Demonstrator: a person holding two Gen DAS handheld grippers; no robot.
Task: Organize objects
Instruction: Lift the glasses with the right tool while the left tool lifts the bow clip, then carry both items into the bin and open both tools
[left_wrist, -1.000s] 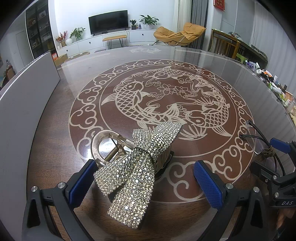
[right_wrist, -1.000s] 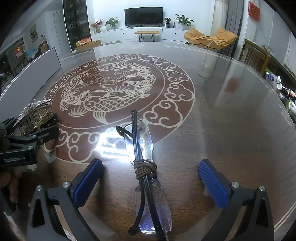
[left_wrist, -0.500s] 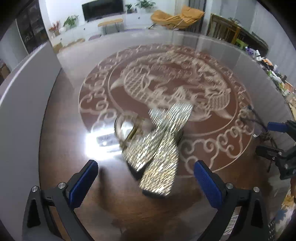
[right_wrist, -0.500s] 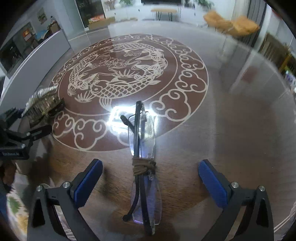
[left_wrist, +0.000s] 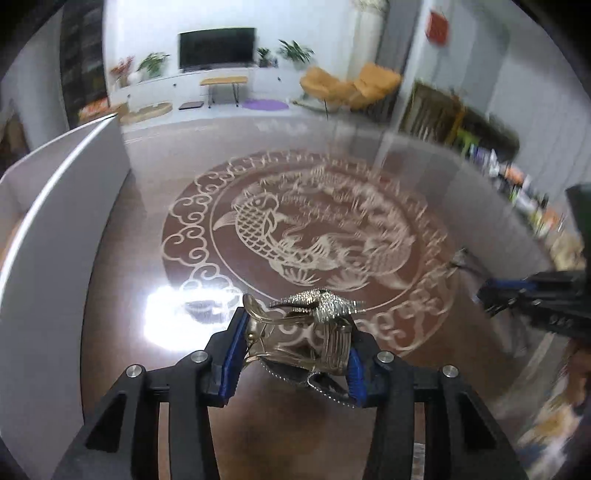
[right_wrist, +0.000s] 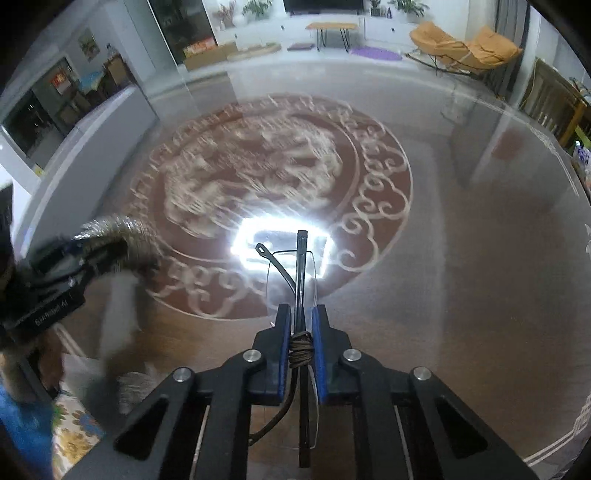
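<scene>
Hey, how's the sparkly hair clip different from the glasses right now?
The hair clip is chunky, gold-toned with a rhinestone bow; the glasses are thin, clear-lensed, folded, with a cord wound round them. The clip fills the left gripper, whose jaws are closing; the glasses sit in the nearly shut right gripper. Both are gripped.

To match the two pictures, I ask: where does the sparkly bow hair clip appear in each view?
Left wrist view: the sparkly bow hair clip is at lower centre, pressed between the jaws of the left gripper.
Right wrist view: it is at the left edge, blurred, at the tip of that gripper.
Shared landmark: the fish medallion on the table, centre in both views.
</scene>
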